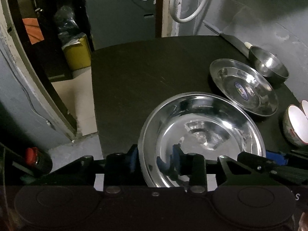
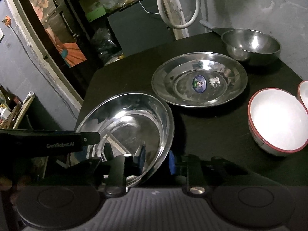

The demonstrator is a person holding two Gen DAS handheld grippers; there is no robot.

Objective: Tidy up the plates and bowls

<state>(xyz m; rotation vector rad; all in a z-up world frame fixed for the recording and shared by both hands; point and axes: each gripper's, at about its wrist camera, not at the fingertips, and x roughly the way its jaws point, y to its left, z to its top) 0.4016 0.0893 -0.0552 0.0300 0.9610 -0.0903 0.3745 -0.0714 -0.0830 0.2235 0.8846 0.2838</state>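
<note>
A large steel plate [image 1: 202, 132] is held tilted above the black table [image 1: 134, 73]. My left gripper [image 1: 156, 159] is shut on its left rim. My right gripper [image 2: 156, 159] is shut on its right rim [image 2: 167, 134]; the plate fills the lower left of the right wrist view [image 2: 127, 127]. The right gripper also shows at the plate's far edge in the left wrist view [image 1: 275, 156]. A second steel plate with a blue sticker [image 1: 243, 87] [image 2: 199, 80] lies flat behind it. A steel bowl [image 1: 268, 61] [image 2: 251, 44] stands farther back.
A white bowl with a red rim [image 2: 278, 121] [image 1: 295, 123] stands at the table's right, another white bowl [image 2: 304, 92] beside it. A knife [image 2: 209, 27] lies at the back by the wall. The table's left edge drops to the floor, with a yellow bin [image 1: 77, 53] beyond.
</note>
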